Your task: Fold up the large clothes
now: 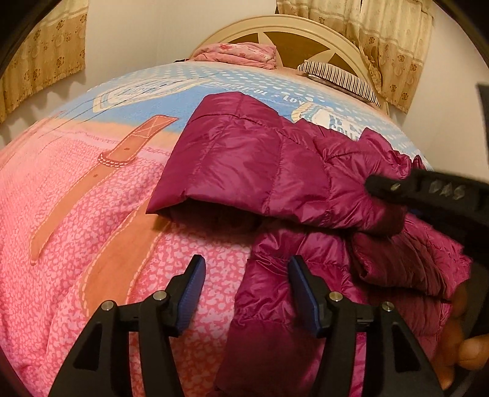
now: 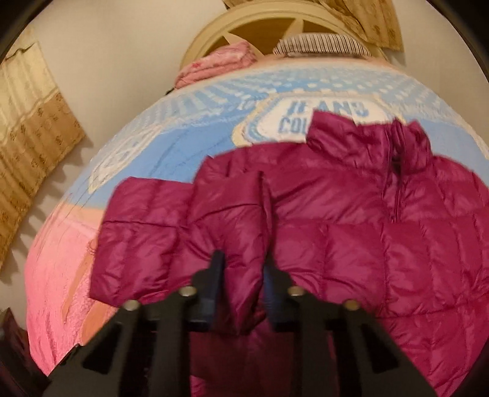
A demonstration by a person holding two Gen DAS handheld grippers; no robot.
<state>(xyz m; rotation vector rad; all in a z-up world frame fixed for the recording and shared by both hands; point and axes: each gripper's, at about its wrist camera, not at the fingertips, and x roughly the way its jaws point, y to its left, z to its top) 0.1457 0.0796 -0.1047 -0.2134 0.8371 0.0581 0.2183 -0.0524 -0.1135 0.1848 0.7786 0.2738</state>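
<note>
A magenta quilted puffer jacket lies on the bed, collar toward the headboard. It also shows in the left wrist view, with its sleeve lifted and spread to the left. My right gripper is shut on a fold of the jacket's sleeve and holds it up; it also shows in the left wrist view at the right, pinching the fabric. My left gripper is open and empty, low over the bedspread, its right finger beside the jacket's lower edge.
The bed has a pink and blue printed bedspread. A folded pink quilt and a striped pillow lie by the cream headboard. Curtains hang on both sides.
</note>
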